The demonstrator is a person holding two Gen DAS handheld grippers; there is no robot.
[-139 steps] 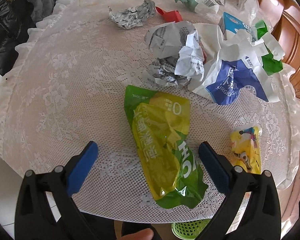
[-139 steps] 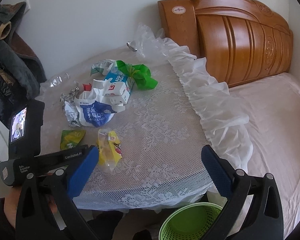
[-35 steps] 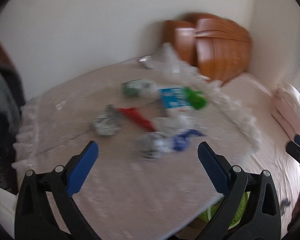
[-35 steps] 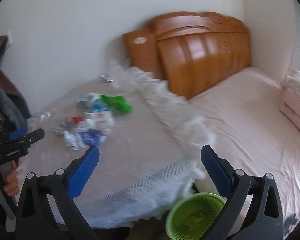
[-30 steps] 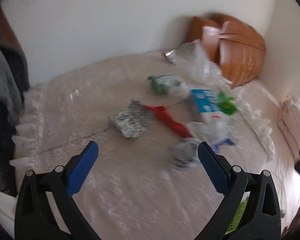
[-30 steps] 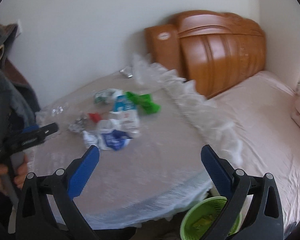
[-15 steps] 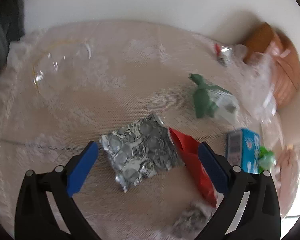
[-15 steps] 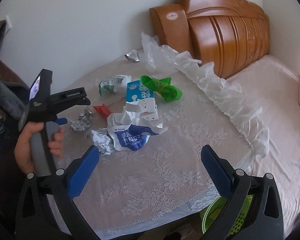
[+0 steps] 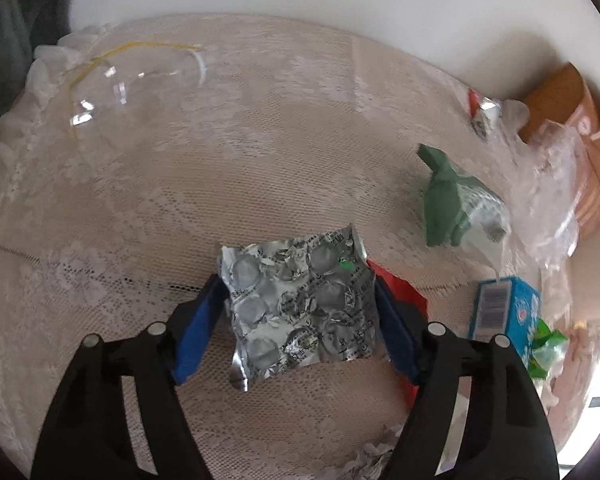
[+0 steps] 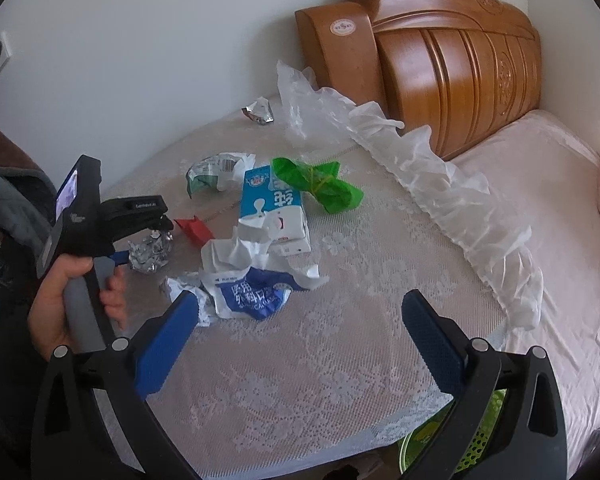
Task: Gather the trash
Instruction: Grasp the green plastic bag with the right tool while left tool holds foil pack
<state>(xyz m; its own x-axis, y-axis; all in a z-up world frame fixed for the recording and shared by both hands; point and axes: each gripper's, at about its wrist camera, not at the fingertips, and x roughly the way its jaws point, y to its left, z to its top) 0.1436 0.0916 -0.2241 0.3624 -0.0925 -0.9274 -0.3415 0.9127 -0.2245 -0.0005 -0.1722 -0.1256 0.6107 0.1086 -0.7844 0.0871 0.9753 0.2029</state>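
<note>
one foil blister pack [image 9: 300, 304], one red wrapper [image 10: 194, 229], one milk carton [image 10: 274, 208], two green wrappers [image 10: 320, 186], one basket [image 10: 488, 424]

Red flat wrapper [image 9: 400, 292]: mostly hidden behind crumpled silver foil blister pack [image 9: 300, 304] and a blue pad of the left gripper [image 9: 298, 312]. Whether the pads press the foil: cannot tell.

Green plastic mesh basket [image 10: 488, 424]: mostly covered by the right gripper's black frame and the table edge; contents unreadable.

Blue-and-white milk carton [image 9: 504, 312]: print blurred near the frame edge.

Clear plastic bottle [image 9: 136, 80]: outline faint against the white lace tablecloth [image 9: 180, 184].

Small silver-red wrapper [image 10: 259, 111]: too small to identify.
</note>
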